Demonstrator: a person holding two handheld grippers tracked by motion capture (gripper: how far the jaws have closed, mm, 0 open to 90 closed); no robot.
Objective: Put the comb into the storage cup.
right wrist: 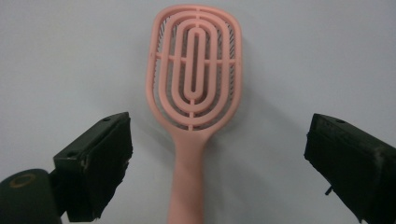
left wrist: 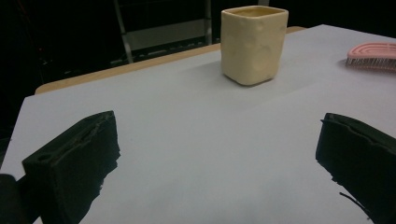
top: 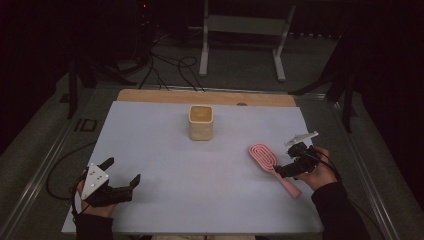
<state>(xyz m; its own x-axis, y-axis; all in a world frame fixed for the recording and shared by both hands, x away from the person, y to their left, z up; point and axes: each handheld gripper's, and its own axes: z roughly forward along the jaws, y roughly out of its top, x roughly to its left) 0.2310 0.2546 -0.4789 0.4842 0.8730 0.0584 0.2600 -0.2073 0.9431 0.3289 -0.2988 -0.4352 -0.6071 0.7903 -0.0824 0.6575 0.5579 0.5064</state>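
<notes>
The right gripper (right wrist: pixel 217 163) is spread wide over the pink brush (right wrist: pixel 194 79) handle, low in the frame. The left gripper (top: pixel 121 173), lower left, is spread too.

Pink brush (right wrist: pixel 194 88), one shade throughout, head patterned with nested oval loops around a slot, crossed by thin bars; pale cream-yellow cup (left wrist: pixel 253 43), plain, faintly dimpled, darker tan inside seen from above; pale lilac-grey sheet (top: pixel 165 150), unmarked; light wood table (top: pixel 150 96) edge beyond; black jaws on both grippers, left gripper (top: pixel 123 173) topped by a light grey plate with dark dots; black cables (top: pixel 170 70) on grey floor.
</notes>
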